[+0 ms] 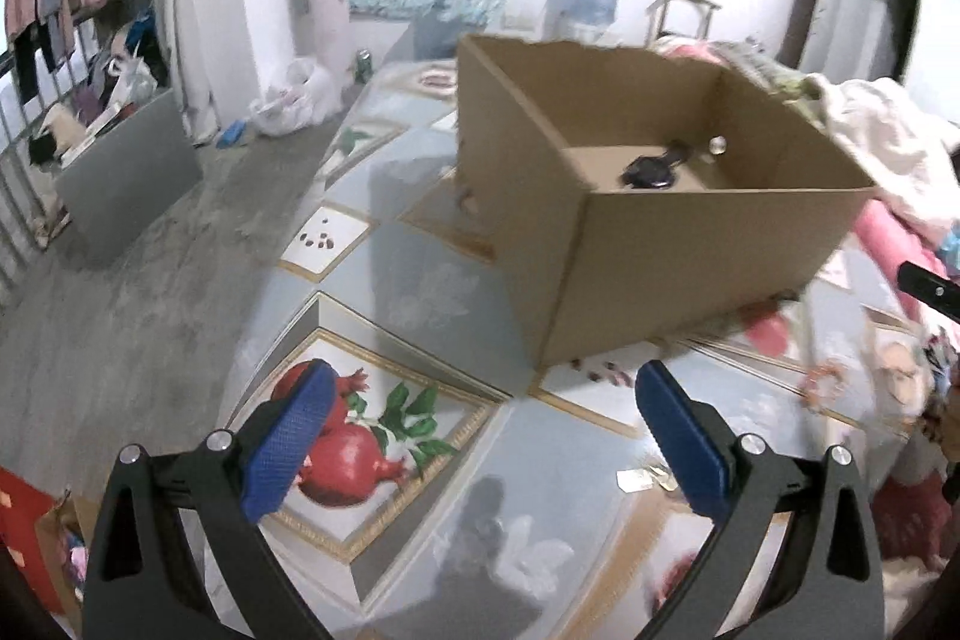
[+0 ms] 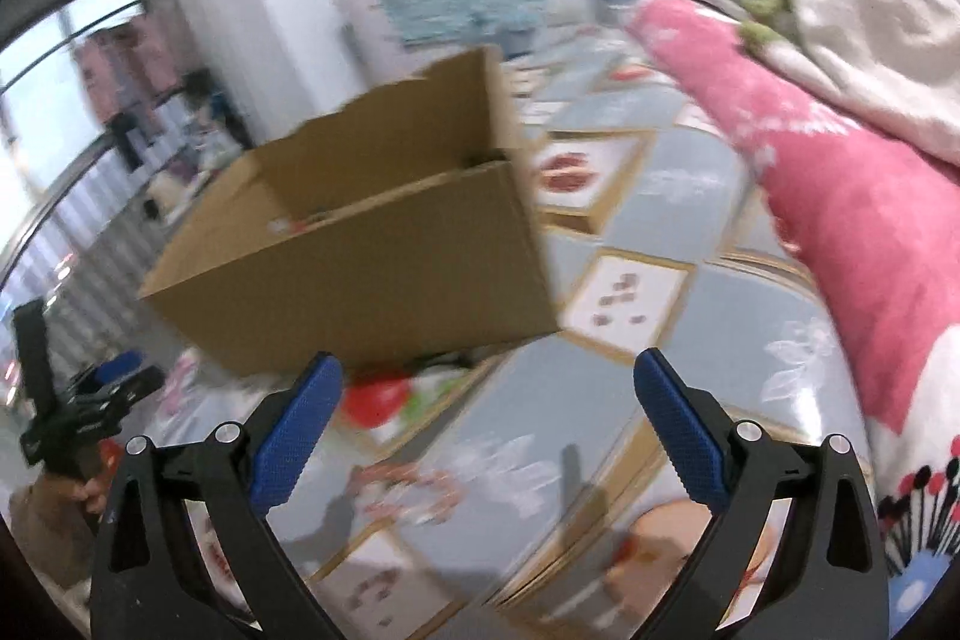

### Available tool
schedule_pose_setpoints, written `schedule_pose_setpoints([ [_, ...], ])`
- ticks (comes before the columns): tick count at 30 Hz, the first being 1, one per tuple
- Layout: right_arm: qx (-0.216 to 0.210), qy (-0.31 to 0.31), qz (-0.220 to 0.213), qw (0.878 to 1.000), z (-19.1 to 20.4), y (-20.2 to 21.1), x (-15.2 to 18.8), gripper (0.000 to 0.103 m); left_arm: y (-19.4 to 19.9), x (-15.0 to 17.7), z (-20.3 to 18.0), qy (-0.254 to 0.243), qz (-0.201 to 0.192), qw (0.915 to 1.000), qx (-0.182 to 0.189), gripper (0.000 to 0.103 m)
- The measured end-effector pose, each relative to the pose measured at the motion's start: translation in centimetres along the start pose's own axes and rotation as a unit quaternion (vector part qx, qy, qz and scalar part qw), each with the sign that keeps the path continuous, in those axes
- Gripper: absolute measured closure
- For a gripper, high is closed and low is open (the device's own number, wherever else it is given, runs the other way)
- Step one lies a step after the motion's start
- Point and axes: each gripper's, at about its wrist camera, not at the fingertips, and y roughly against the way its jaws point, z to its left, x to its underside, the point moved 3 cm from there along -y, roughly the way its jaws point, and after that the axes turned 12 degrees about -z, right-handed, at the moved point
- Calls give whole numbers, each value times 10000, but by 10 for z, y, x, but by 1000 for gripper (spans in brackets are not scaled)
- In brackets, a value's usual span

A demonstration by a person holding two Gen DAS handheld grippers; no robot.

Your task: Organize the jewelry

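**Both tongs wide open, empty**

Left wrist view alone shows inside the cardboard box: black watch on its floor. Right view blurred. Box lies ahead of left gripper and right gripper.

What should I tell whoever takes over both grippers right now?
Left gripper: open, empty, above the printed bedcover.
Right gripper: open, empty, near the box's front wall.
Open brown cardboard box sits on the cover; a black wristwatch and a small round silvery piece already lie inside.
Left: a pinkish beaded bracelet lies on the cover right of the box, and small pale tags lie near the left gripper.
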Motion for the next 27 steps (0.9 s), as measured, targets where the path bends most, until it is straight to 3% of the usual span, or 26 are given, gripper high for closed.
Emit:
schedule_pose_setpoints([
  [6,-901,505,289,9942,63,6,14,15,23,9,-18,-174,-91,9988,447,7],
  [8,-1095,662,522,9904,82,-1,25,17,21,12,-24,-206,-38,9981,578,12],
  [14,-1176,814,1144,9831,111,-30,50,38,7,26,-39,-270,131,9951,940,29],
  [20,-1101,1099,1333,9788,129,-41,58,56,-5,38,-54,-477,343,9903,1257,45],
  [27,-1072,1195,1447,9764,128,-42,63,60,-20,48,-67,-688,631,9862,1371,64],
])
